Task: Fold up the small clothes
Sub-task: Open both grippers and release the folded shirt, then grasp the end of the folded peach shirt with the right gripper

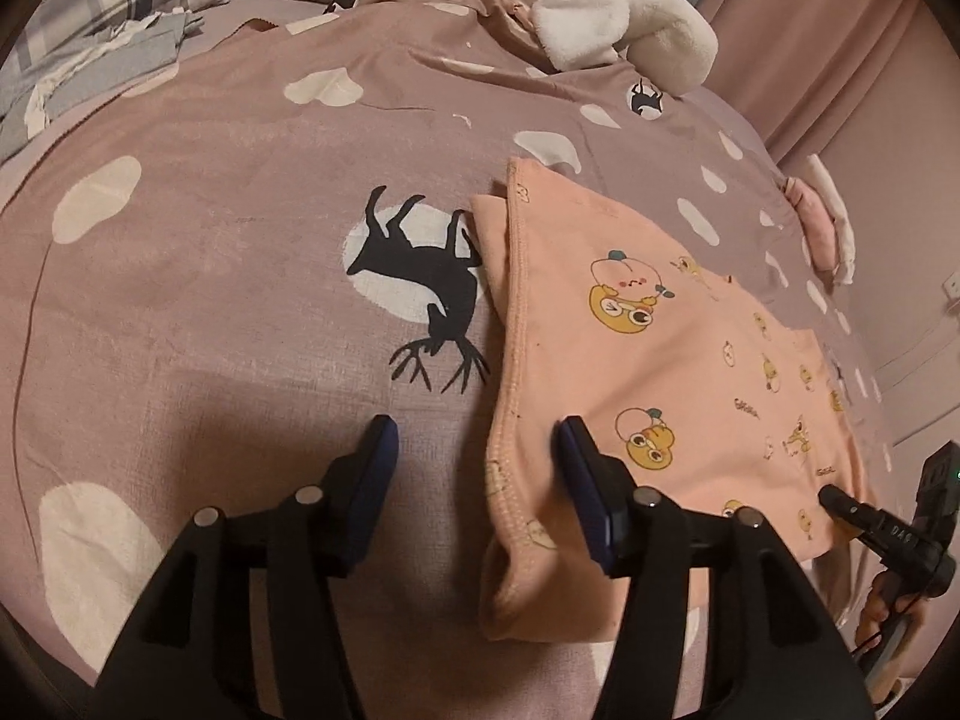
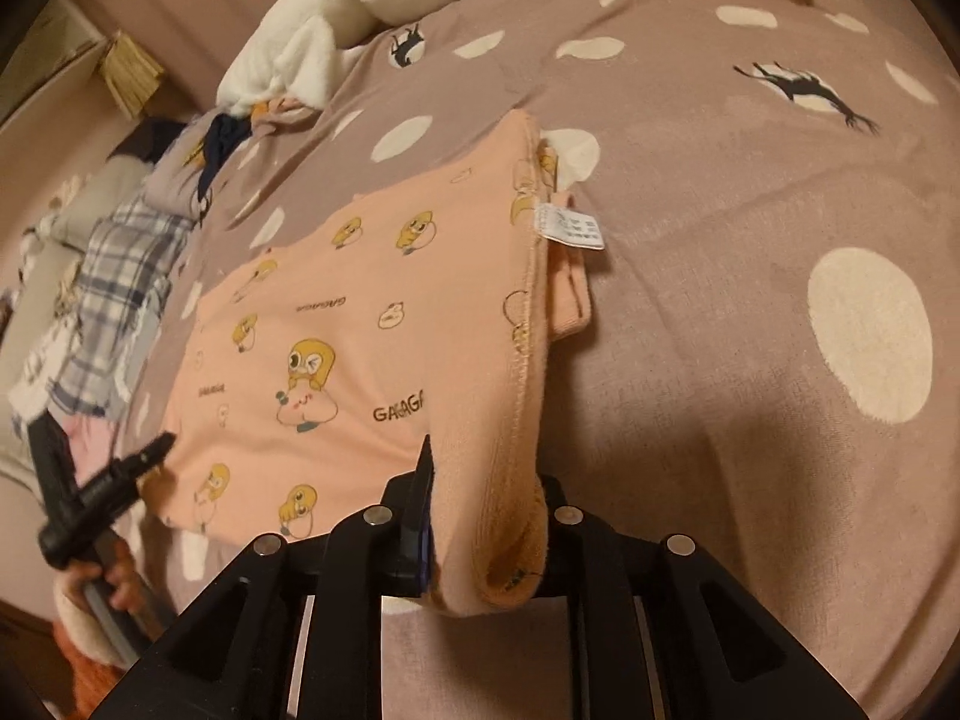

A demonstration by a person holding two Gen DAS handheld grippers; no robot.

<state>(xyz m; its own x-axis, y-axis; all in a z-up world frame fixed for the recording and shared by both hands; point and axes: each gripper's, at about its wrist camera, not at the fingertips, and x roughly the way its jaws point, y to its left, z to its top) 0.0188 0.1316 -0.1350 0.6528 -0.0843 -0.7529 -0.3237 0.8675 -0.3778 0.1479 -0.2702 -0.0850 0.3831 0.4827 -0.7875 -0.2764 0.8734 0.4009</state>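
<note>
Right now the peach garment (image 1: 660,360) lies folded on the bed (image 1: 210,300), hem edge toward the cameras. Left gripper (image 1: 477,474) has its fingers spread, straddling the garment's left edge without pressing it. Right gripper (image 2: 486,516) has a rolled corner of cloth between its fingers; whether they pinch it or have let go cannot be told. Looks like the release after a fold. Next move likely calls for clearing both grippers, then taking a fresh edge for another fold, keeping layers aligned.
</note>
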